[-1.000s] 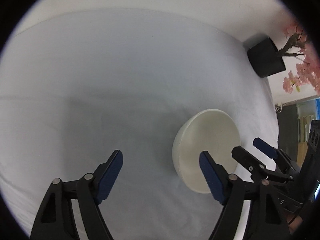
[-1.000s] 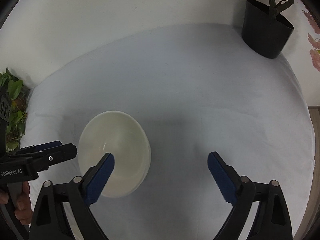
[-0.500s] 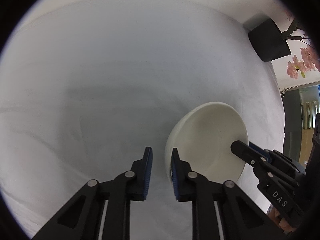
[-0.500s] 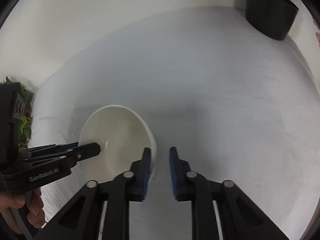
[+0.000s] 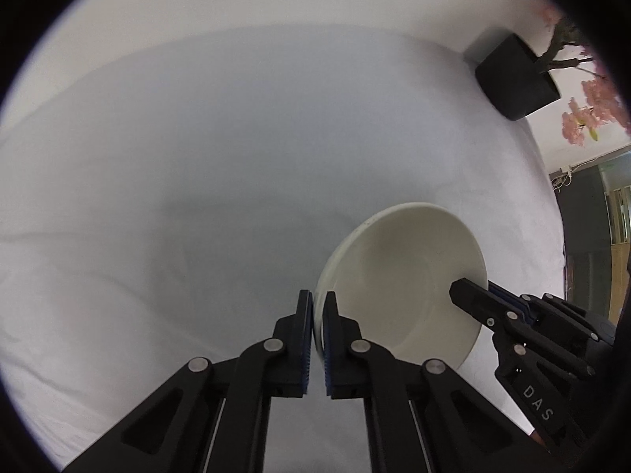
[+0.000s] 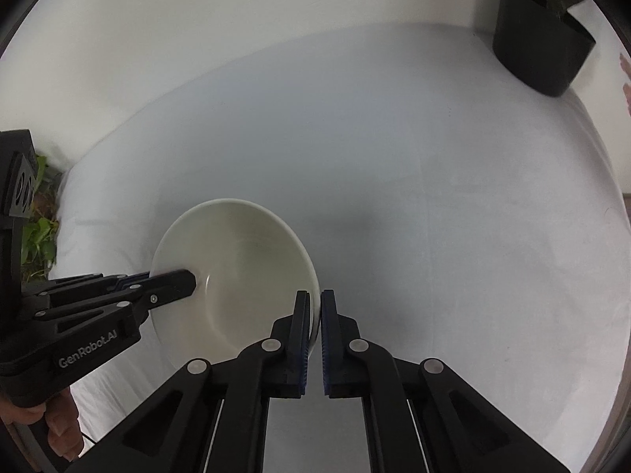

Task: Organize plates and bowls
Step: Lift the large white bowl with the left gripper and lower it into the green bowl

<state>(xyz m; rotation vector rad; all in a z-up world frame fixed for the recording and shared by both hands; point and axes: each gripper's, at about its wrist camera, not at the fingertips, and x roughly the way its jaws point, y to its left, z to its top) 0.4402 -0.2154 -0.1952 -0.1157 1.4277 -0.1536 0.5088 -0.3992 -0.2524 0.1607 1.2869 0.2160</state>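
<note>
A cream-white bowl is held above the white-clothed table, tilted. My left gripper is shut on the bowl's left rim. My right gripper is shut on the bowl's right rim; the bowl shows at lower left in the right wrist view. Each view shows the other gripper clamped on the opposite rim: the right one and the left one. The bowl is empty inside.
A black plant pot with a pink-blossom tree stands at the table's far right corner; it also shows in the right wrist view. Green leaves lie off the table's left edge. The table's right edge drops to a dark floor.
Both grippers went from wide open to shut on opposite rims of the bowl. The bowl now appears larger and tilted in both views.
</note>
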